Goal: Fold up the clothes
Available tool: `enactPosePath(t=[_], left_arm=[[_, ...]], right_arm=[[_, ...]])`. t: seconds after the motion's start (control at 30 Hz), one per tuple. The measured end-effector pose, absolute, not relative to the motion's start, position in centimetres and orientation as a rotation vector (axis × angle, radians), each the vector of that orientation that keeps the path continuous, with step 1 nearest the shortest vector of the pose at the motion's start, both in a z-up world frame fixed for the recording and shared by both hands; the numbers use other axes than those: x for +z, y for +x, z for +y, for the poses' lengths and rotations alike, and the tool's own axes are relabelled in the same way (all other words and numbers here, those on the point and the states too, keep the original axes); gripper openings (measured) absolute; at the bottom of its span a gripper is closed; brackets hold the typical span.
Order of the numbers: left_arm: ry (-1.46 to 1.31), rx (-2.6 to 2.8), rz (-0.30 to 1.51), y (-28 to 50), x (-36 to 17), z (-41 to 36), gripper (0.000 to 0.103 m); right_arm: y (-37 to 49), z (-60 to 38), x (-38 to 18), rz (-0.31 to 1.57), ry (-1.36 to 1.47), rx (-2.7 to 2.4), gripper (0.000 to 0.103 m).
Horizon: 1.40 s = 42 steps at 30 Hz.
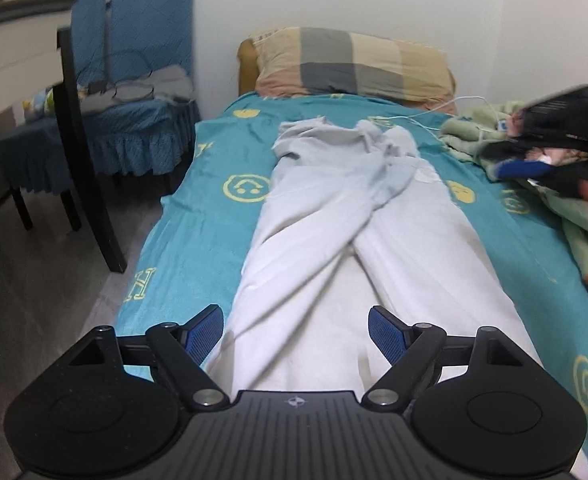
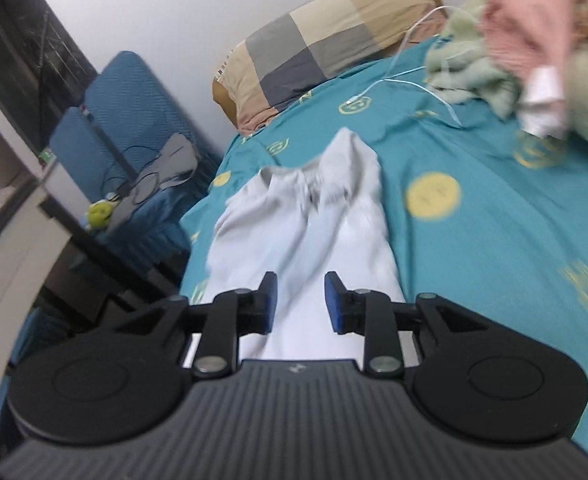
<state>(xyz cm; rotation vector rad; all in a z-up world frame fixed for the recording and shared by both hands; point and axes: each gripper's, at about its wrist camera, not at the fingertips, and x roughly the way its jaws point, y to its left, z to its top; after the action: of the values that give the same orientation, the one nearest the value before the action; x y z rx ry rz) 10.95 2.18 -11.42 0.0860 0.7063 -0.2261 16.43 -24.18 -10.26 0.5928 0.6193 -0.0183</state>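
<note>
Pale grey-white trousers (image 1: 334,216) lie lengthwise on the teal bed sheet (image 1: 197,216), crumpled at the far end near the pillow. My left gripper (image 1: 296,332) is open wide, hovering over the near end of the trousers, and holds nothing. In the left wrist view the right gripper (image 1: 534,160) shows blurred at the right edge, above the green blanket. In the right wrist view my right gripper (image 2: 300,304) is open with the trousers (image 2: 306,232) below and ahead of its jaws; whether it touches the cloth is unclear.
A checked pillow (image 1: 354,64) lies at the head of the bed. A green blanket (image 1: 494,132) with pink clothes (image 2: 534,32) and a white cable (image 2: 406,76) lies at the right. Blue-covered chairs (image 1: 133,80) and a dark table leg (image 1: 81,152) stand left of the bed.
</note>
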Motion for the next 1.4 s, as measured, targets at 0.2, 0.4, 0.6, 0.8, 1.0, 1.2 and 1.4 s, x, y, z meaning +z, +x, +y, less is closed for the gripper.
enactPosePath(t=[0.2,0.4,0.6,0.8,1.0,1.2,1.4], left_arm=[[0.07,-0.218,0.73,8.3,-11.5,2.2,0.082],[0.062,-0.202,0.767,6.6,-11.7,2.6,0.082],[0.029,-0.183,0.783,6.1,-10.6,3.9,0.082],[-0.089,-0.187,0.871,7.2,-9.2,7.2,0.085],[-0.187,-0.125,0.953,8.8,-9.9,11.0,0.086],[-0.286,-0.028,1.055,10.2,-12.5,13.5,0.086],[-0.415,-0.027,1.172,10.4,-14.4,14.8,0.082]], right_arm=[[5.3,-22.8,-8.2,0.628,0.497,-0.06,0.03],[-0.6,-23.0,-10.2,0.598,0.512,-0.095,0.048],[-0.7,-22.6,-10.3,0.589,0.486,-0.045,0.068],[-0.5,-22.4,-10.8,0.604,0.49,0.011,0.082],[0.0,-22.8,-11.1,0.616,0.524,0.006,0.082],[0.3,-23.5,-12.1,0.656,0.565,-0.021,0.082],[0.6,-23.9,-12.9,0.684,0.598,-0.029,0.082]])
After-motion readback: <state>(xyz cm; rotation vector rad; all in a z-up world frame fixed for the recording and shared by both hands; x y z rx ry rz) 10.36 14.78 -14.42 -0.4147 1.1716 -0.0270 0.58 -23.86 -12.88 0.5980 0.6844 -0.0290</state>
